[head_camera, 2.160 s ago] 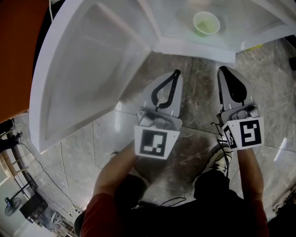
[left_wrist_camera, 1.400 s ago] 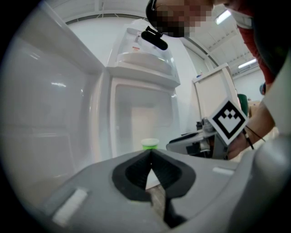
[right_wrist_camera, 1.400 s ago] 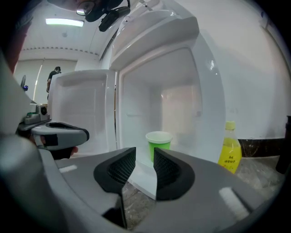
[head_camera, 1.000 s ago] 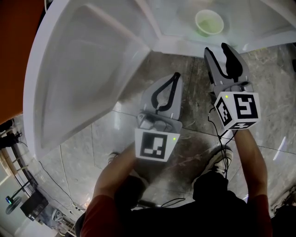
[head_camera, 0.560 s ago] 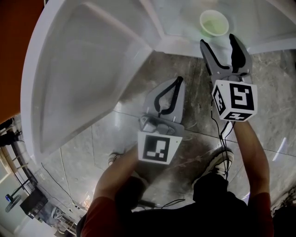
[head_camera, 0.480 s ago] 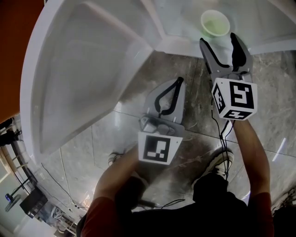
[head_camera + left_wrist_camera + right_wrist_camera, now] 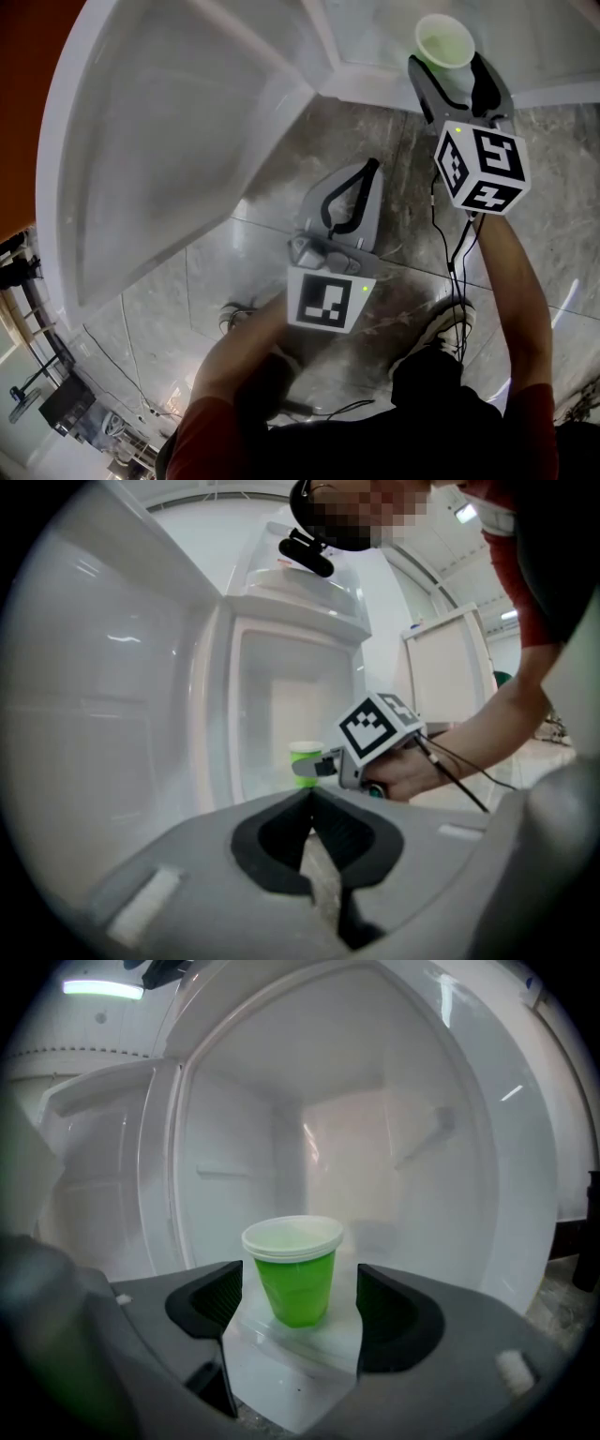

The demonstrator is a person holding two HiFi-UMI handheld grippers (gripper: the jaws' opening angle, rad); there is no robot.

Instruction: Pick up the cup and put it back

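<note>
2 tools show in the head view, each carried in one of the person's hands, and they stand well apart in height within the picture. The right tool (image 7: 448,67) reaches forward into an open white fridge (image 7: 234,1129), and its jaws are opening, spread wide on either side of the green cup (image 7: 292,1274). In the right gripper view a clear gap shows between each dark pad and the cup's wall, so the pads are not pressing on it. The cup stands upright on the white shelf (image 7: 291,1372) at the front of the compartment, with a pale rim at its top and a bright green body below; it looks like more than 1 cup nested together, though that is hard to tell. The right tool's marker cube (image 7: 481,169) sits just behind the jaws, and a thin black cable (image 7: 448,253) runs back from it along the forearm. The left tool (image 7: 372,169) is held lower and nearer the person, over the grey marbled floor (image 7: 234,272), beside the open fridge door (image 7: 159,150). Its jaws are pressed together with nothing between them, as the left gripper view shows, and beyond them that view catches the right tool at the cup.
</note>
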